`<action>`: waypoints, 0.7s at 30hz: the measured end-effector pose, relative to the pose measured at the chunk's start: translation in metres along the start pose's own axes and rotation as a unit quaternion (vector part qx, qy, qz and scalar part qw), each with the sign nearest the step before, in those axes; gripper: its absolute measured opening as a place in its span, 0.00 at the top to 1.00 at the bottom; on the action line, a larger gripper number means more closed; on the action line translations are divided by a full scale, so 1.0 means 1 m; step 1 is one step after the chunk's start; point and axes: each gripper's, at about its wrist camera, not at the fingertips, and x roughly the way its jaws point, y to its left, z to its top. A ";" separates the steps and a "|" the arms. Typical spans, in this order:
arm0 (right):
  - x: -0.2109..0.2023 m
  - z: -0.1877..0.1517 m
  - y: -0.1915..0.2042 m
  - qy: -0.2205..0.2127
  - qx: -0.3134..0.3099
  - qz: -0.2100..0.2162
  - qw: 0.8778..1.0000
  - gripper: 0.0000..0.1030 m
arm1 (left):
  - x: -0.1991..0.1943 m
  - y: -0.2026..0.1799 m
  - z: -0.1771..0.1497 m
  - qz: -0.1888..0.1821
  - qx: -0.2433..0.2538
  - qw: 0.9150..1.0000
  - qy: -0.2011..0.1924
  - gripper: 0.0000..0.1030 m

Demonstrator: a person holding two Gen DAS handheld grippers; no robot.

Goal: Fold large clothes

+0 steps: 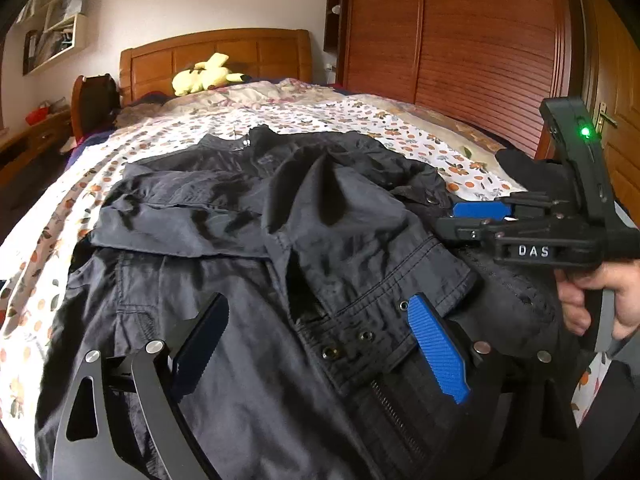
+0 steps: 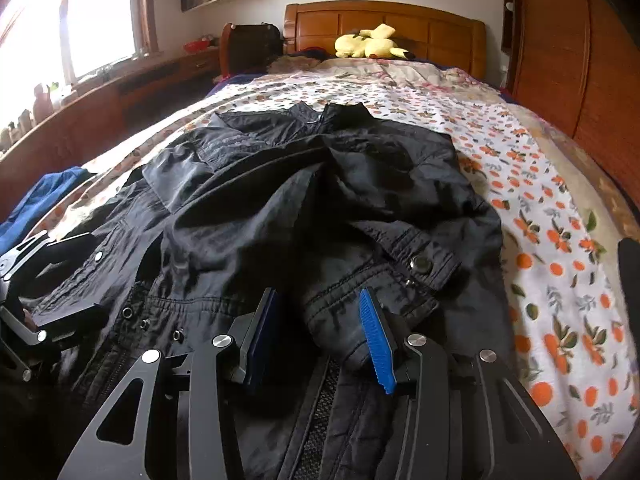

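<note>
Jacket (image 2: pixel 320 200) mid-bed, bedsheet (image 2: pixel 560 240) clear R side

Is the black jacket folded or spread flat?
Partly folded: black jacket has both sleeves crossed over its chest; body still lies full length.

Black jacket (image 1: pixel 248 216): crinkled, snap-fastened, spread flat with sleeves folded across chest, collar farthest away, hem and cuff lying directly beneath both grippers.
</note>
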 end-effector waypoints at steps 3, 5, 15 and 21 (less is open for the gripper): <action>0.002 -0.004 0.000 -0.003 -0.005 0.007 1.000 0.60 | 0.011 0.000 0.005 0.003 -0.008 1.000 0.007 0.10; -0.003 -0.007 0.000 -0.009 -0.015 0.008 1.000 0.60 | 0.016 0.002 0.010 0.001 -0.015 1.000 0.011 0.13; -0.018 -0.021 -0.014 -0.023 -0.002 0.050 0.998 0.52 | 0.047 0.009 0.035 0.019 -0.042 0.999 0.029 0.25; -0.026 -0.027 -0.019 -0.022 0.005 0.074 0.997 0.52 | 0.068 0.025 0.034 0.025 -0.080 0.993 0.080 0.46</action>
